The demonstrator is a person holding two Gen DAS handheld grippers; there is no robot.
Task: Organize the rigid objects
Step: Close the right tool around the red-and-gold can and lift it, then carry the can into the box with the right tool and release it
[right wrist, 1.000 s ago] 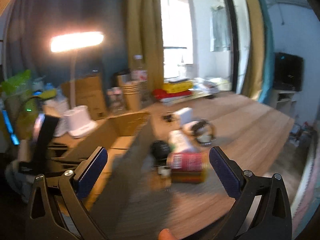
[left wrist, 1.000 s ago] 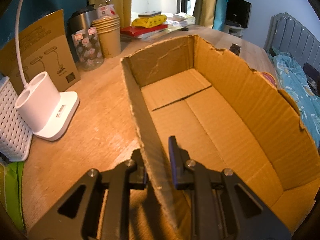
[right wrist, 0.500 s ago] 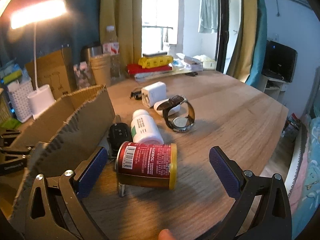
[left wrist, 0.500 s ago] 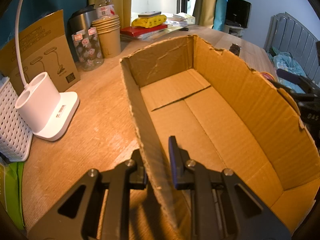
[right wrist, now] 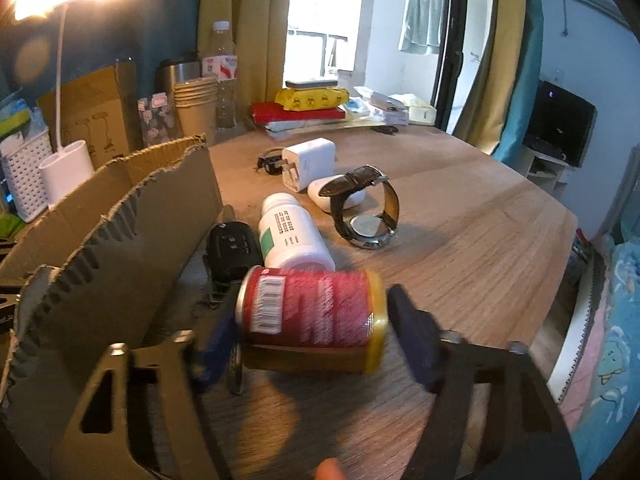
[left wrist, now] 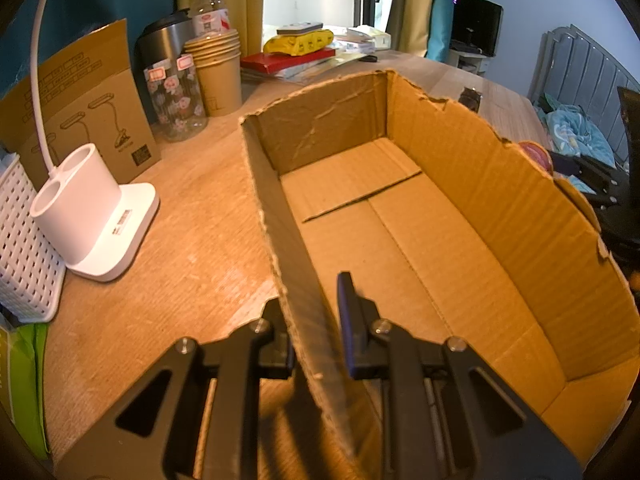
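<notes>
My left gripper (left wrist: 316, 320) is shut on the near wall of an empty open cardboard box (left wrist: 400, 216). The box also shows in the right wrist view (right wrist: 120, 240) at the left. My right gripper (right wrist: 316, 336) is around a red can (right wrist: 312, 312) lying on its side on the table, jaws close to both ends, with a small gap at the right end. Behind the can lie a white pill bottle (right wrist: 292, 236), a black car key (right wrist: 232, 248), a wristwatch (right wrist: 368, 216), a white case (right wrist: 344, 196) and a white charger (right wrist: 308, 162).
Left of the box stand a white lamp base (left wrist: 88, 220), a white basket (left wrist: 20, 236), a cardboard sheet (left wrist: 80, 108), paper cups (left wrist: 216, 76), a floral jar (left wrist: 176, 96) and a bottle (left wrist: 208, 4). Books (right wrist: 300, 116) lie at the back. The table edge (right wrist: 560, 264) is at the right.
My right gripper has moved forward and down onto the red can and its jaws have narrowed around it. The left gripper and the box have stayed still.
</notes>
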